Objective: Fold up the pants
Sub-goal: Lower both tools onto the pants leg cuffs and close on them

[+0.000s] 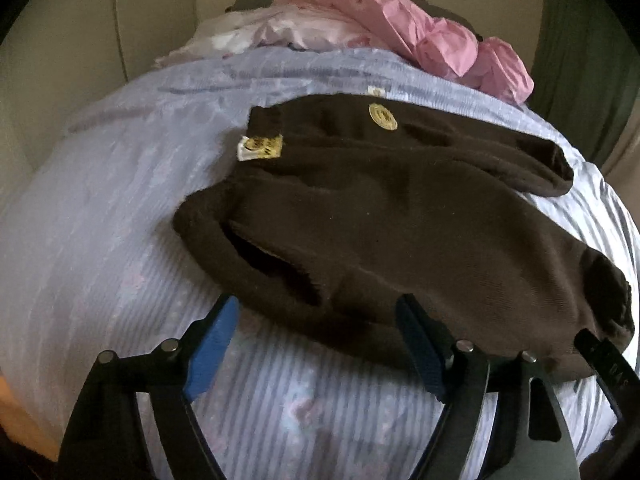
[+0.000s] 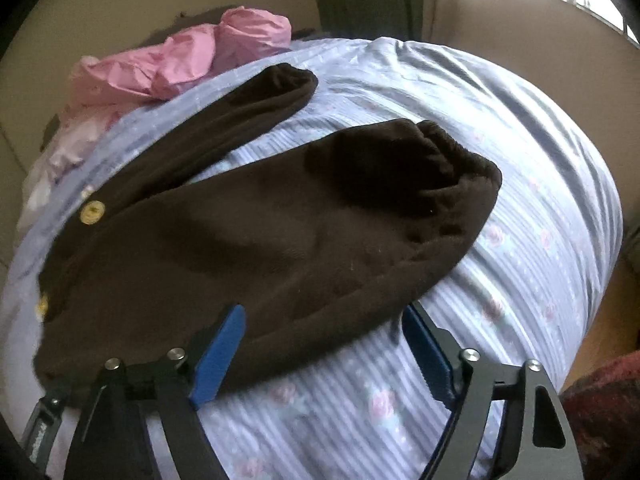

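Pants [image 1: 380, 216], dark brown and fleecy, lie spread across the middle of both views on a bed covered by a pale lavender striped sheet [image 1: 120, 208] with small pink flowers. In the left wrist view I see the waistband toward the upper middle, with a white and yellow label [image 1: 260, 146] at its left corner and a round gold badge [image 1: 383, 116] further right. One leg runs off toward the right edge of the frame, the other down toward the lower right.

My left gripper [image 1: 316, 344] sits at the bottom of that frame, released, its blue pads wide apart; the right pad [image 1: 420, 344] overlaps the near hem of the fabric, and the left pad hangs over bare sheet.

In the right wrist view, the two leg cuffs point toward the upper middle and the right of centre, with a strip of sheet showing between them. My right gripper [image 2: 326, 354] is also released at the bottom of the frame, holding nothing, and the near edge of the cloth lies between its spread fingers.

A crumpled pink garment [image 2: 180, 60] is heaped at the far end of the bed, upper left in this view.
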Tool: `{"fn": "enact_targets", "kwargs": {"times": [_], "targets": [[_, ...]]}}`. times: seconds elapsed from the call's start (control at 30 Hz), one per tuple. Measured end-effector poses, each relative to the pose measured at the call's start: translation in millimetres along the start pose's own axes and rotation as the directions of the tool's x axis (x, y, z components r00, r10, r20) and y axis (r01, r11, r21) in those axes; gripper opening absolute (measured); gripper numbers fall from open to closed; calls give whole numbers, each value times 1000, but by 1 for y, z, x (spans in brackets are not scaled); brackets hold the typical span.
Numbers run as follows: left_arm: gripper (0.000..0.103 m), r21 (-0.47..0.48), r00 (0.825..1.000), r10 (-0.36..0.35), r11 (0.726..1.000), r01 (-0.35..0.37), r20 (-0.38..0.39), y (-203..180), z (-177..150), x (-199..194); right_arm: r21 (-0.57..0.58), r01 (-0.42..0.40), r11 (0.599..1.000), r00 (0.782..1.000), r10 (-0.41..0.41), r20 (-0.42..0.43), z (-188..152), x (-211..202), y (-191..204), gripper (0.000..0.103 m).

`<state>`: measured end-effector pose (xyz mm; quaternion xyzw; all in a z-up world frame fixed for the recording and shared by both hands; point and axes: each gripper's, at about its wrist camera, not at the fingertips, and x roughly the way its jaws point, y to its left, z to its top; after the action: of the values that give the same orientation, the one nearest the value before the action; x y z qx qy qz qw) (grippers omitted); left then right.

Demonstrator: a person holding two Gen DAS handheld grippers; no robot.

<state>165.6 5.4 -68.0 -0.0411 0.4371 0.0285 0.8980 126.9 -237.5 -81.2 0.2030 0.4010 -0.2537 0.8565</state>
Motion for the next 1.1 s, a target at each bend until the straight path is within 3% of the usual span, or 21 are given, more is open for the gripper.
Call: {"fn": "enact_targets", "kwargs": {"times": [0.07, 0.13, 0.33, 0.5, 0.7, 0.73, 0.9, 0.97, 1.03, 1.1], "targets": [[76, -25, 999, -17, 1000, 16, -30, 6, 4, 10, -6, -2, 1000, 1000, 1, -23, 0, 9, 5, 72], [76, -68, 998, -34, 997, 30, -59, 13, 4, 19, -9, 10, 1000, 1000, -10, -23, -1, 13, 6, 72], [62, -169, 989, -104, 982, 85, -105, 25, 0, 37, 16, 10, 1000, 998, -9, -55, 1, 27, -2, 60], [38, -122, 994, -79, 990, 70, -73, 15, 3, 32, 27, 9, 1000, 999, -8, -34, 4, 29, -6, 39], [26, -129, 992, -107, 987, 98, -60, 22, 6, 25, 42, -23, 999, 1000, 22, 8, 12, 23, -13, 15], [25, -124, 993, -108, 987, 100, -54, 21, 8, 23, 23, -6, 1000, 999, 5, 36, 15, 16, -11, 6], [23, -111, 993, -109, 988, 103, -43, 20, 10, 19, -48, -18, 999, 992, 24, 124, 27, -6, -1, 6], [23, -120, 993, -110, 987, 103, -49, 21, 7, 21, -42, -12, 999, 996, 15, 89, 25, -2, -3, 6], [23, -128, 993, -107, 987, 99, -56, 22, 5, 23, 49, 1, 999, 999, -3, 43, 15, 3, -16, 8], [23, -116, 994, -95, 989, 88, -52, 20, 4, 23, 112, 2, 994, 1000, -3, 9, 6, 7, -27, 23]]}}
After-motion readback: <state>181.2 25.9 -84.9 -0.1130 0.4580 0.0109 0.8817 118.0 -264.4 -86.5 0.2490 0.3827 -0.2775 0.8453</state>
